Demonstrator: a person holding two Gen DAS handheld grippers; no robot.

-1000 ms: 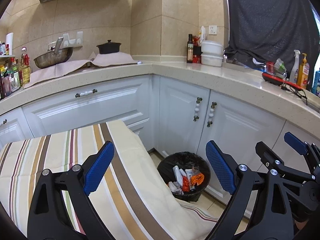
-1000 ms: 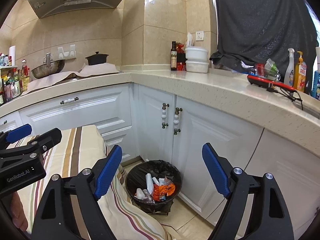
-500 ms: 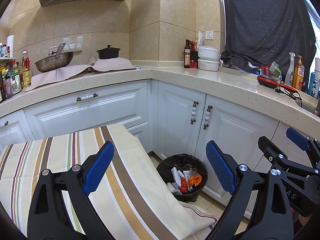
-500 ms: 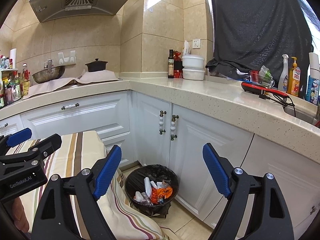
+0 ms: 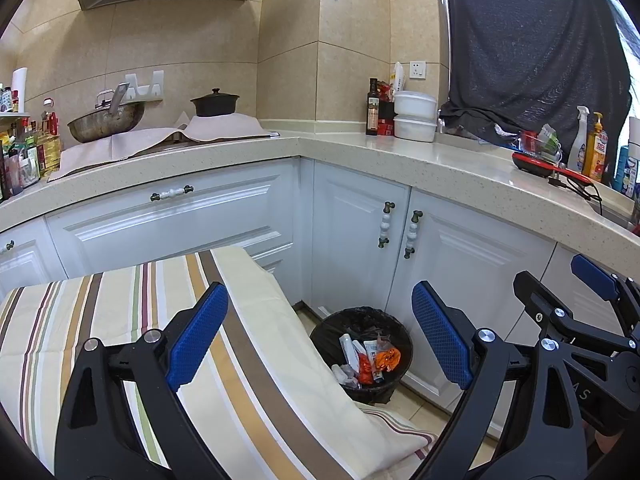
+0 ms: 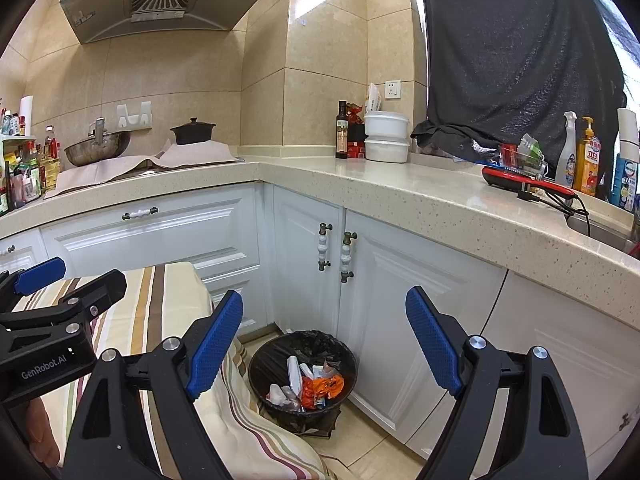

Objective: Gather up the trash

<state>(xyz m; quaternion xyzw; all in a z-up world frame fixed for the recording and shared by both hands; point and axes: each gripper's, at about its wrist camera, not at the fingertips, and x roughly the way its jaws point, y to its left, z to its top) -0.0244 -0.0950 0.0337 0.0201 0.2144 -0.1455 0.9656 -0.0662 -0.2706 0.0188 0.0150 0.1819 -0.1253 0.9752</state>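
A black trash bin (image 5: 400, 332) (image 6: 348, 356) lined with a dark bag stands on the floor in the cabinet corner, holding wrappers (image 5: 368, 360) (image 6: 316, 388) in white, red and orange. My left gripper (image 5: 320, 340) hangs open above the striped table, its blue pads wide apart with nothing between them. My right gripper (image 6: 324, 344) is open too and empty, held high over the bin's near side. The left gripper's black frame (image 6: 52, 320) shows at the left of the right wrist view, and the right gripper's frame (image 5: 580, 320) at the right of the left wrist view.
A table under a striped cloth (image 5: 120, 320) (image 6: 168, 304) fills the near left, its corner draping beside the bin. White cabinets (image 6: 400, 300) run under an L-shaped stone counter (image 6: 400, 188) with a wok, pot, bottles, stacked bowls and a red tool. A dark cloth (image 6: 520, 60) hangs at the right.
Both views have tilted up a little, so the bin sits lower in frame and more of the range hood and wall shows. Both grippers stay open and empty.
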